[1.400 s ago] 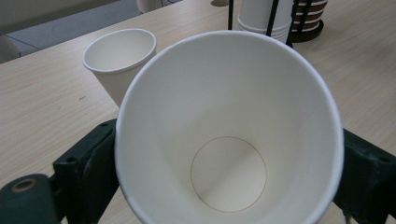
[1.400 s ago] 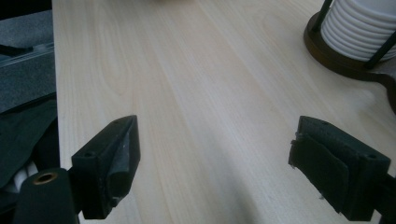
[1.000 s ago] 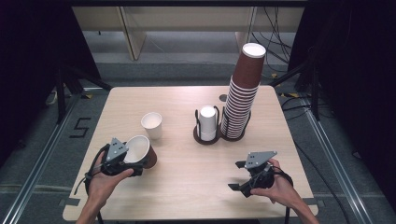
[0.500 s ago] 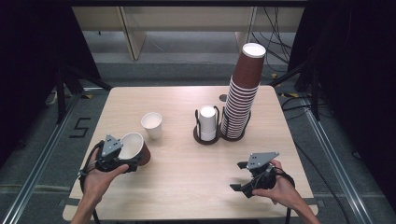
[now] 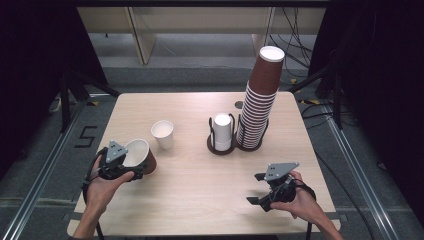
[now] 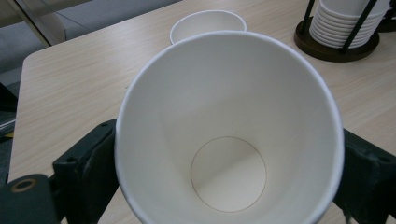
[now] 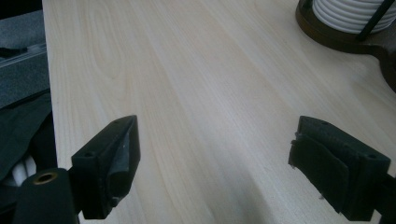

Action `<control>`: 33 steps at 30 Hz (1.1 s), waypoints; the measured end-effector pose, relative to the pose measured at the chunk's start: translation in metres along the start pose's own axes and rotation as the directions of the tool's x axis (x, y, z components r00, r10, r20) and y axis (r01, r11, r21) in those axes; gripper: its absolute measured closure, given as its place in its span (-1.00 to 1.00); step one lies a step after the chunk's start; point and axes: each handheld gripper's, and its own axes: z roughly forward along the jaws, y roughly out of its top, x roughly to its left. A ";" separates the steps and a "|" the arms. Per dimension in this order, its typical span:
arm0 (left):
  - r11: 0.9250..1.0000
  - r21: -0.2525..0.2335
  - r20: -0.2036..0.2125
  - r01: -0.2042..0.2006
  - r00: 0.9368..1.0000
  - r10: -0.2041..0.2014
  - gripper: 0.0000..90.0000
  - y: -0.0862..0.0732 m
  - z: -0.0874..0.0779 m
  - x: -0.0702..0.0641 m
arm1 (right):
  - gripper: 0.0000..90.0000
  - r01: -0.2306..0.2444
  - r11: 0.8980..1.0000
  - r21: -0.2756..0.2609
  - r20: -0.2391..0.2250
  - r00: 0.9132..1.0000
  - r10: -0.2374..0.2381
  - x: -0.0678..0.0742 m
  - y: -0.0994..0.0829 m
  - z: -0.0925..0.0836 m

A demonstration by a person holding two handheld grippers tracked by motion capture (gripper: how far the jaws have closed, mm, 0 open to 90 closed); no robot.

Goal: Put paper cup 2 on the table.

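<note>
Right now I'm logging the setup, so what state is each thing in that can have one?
Brown cup: tilted, mouth toward the camera, empty, clamped in the left hand-held gripper.
White cup: upright on the table, empty.
Tall brown cup stack: upright, nested.
White cup stack: upright in its holder.
Right hand-held gripper: open, holding nothing.

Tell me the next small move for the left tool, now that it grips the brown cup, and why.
Probably carry the brown cup toward the white cup and tip it upright. The left tool clamps it tilted, mouth facing the tool's camera, with the white cup standing just beyond on the table. The right tool hangs open and idle.
</note>
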 end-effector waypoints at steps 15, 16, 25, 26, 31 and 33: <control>0.997 0.072 -0.068 -0.006 0.998 0.011 -0.80 0.015 0.026 0.028 | -0.64 -0.003 1.000 0.012 0.000 1.000 0.003 0.000 -0.001 0.001; 0.997 0.073 -0.078 0.001 0.997 0.005 -0.80 0.016 0.028 0.029 | -0.64 -0.004 1.000 0.013 0.000 1.000 0.004 0.000 -0.001 0.001; 0.994 0.110 -0.127 0.000 0.992 0.014 -0.81 0.025 0.048 0.047 | -0.64 0.003 1.000 0.013 -0.001 1.000 -0.003 -0.001 -0.001 0.001; 0.993 0.120 -0.126 -0.006 0.992 0.022 -0.81 0.025 0.049 0.049 | -0.64 0.000 1.000 0.014 -0.002 1.000 0.001 0.000 -0.001 0.001; 0.993 0.119 -0.143 -0.003 0.990 0.020 -0.81 0.029 0.058 0.052 | -0.64 0.002 1.000 0.018 -0.004 1.000 -0.002 0.000 -0.001 0.001; 0.994 0.110 -0.136 0.013 0.991 0.002 -0.81 0.028 0.062 0.052 | -0.64 0.009 1.000 0.015 -0.003 1.000 -0.009 -0.001 -0.002 0.001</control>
